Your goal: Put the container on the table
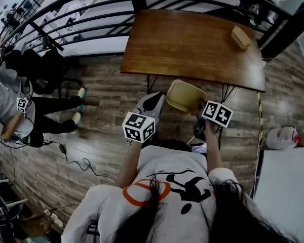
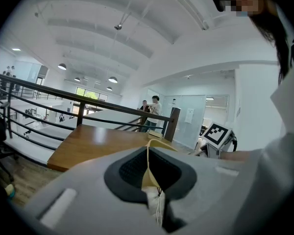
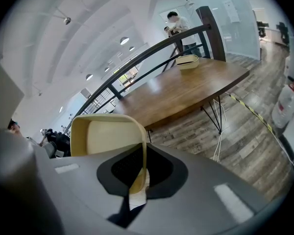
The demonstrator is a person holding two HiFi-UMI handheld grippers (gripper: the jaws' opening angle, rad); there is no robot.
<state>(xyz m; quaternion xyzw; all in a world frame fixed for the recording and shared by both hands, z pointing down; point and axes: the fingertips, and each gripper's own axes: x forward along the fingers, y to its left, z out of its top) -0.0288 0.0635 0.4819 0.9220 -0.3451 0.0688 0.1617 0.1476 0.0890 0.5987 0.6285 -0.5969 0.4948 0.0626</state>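
Head view: my left claw and right claw each pinch a thin rim of the container, in the air short of the table. It seems light and slightly flexible.

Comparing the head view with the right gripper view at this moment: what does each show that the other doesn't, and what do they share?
Head view only: the left gripper and right gripper together, holding the yellow container by opposite walls, not yet on the wooden table; also a seated person at the left.
Right gripper view only: that gripper's jaws shut on the container's wall, and two people standing beyond the railing.
Both: the table, the small box on it, and the held container.
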